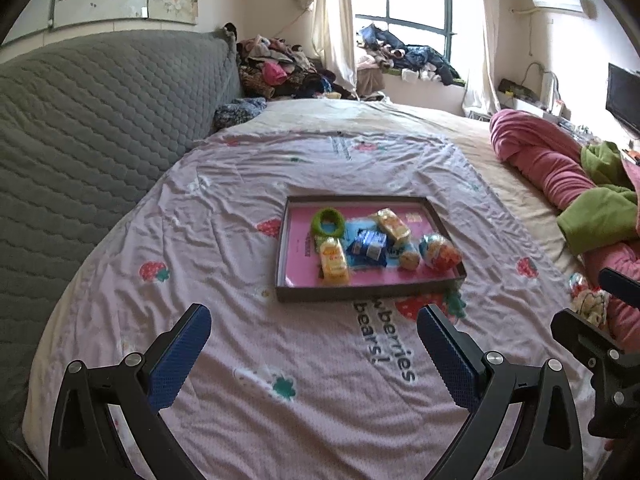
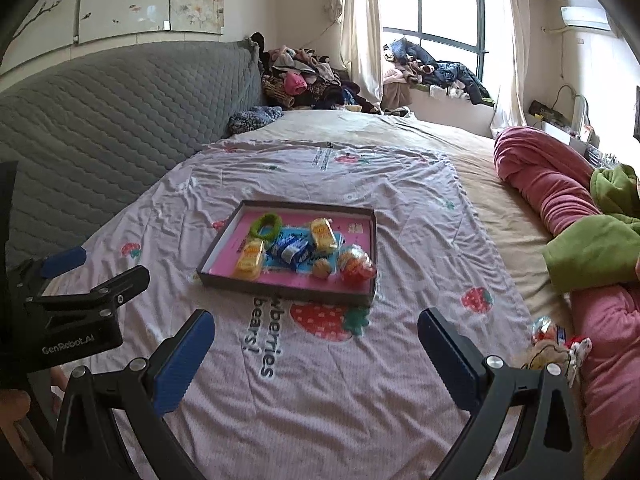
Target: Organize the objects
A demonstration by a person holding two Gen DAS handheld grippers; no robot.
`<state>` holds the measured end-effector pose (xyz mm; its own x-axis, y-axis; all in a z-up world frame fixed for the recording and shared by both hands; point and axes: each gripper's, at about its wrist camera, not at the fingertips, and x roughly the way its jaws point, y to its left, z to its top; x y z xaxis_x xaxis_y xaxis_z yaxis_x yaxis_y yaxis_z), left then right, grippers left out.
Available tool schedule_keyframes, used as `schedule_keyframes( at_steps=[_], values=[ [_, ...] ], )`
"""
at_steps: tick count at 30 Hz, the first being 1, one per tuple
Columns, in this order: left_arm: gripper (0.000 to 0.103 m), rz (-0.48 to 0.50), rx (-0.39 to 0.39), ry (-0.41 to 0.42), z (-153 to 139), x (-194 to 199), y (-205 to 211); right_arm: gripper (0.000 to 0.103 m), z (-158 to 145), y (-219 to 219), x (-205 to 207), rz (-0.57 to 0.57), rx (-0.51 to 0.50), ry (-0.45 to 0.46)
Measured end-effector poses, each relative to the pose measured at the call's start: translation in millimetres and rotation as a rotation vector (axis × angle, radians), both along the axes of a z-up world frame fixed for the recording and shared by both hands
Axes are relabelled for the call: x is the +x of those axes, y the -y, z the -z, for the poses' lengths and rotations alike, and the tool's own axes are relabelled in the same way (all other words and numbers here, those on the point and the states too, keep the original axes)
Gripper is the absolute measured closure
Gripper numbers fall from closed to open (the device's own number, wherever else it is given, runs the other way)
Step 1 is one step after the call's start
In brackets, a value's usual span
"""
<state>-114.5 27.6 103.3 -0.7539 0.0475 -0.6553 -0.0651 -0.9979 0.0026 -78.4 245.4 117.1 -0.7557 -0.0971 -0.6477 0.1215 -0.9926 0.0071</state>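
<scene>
A shallow dark tray (image 1: 360, 291) with a pink floor lies on the pink strawberry sheet; it also shows in the right wrist view (image 2: 280, 288). In it lie a green ring (image 1: 328, 222), two yellow snack packs (image 1: 333, 261), a blue packet (image 1: 368, 247), a small round snack (image 1: 409, 259) and a shiny orange-wrapped ball (image 1: 440, 257). A few small loose items (image 2: 554, 344) lie on the sheet at the right, by the pink quilt. My left gripper (image 1: 314, 326) is open and empty, short of the tray. My right gripper (image 2: 316, 332) is open and empty, also short of the tray.
A grey quilted headboard (image 1: 92, 128) rises at the left. A rolled pink quilt (image 1: 540, 152) and green blanket (image 1: 600, 208) lie along the right. Clothes piles (image 1: 280, 68) sit at the far end by the window.
</scene>
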Motion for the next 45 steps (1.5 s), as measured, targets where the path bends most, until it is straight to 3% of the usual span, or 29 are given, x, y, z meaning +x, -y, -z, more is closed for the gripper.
schedule_keyframes(
  at_steps=[13,45],
  values=[
    [0.000,0.023,-0.001,0.000,32.4,36.9,-0.5,0.001,24.3,-3.5,36.0,0.016,-0.017,0.008],
    [0.000,0.014,0.008,0.060,101.8,26.6,4.9,0.001,103.6,-19.5,35.0,0.041,-0.044,0.089]
  ],
)
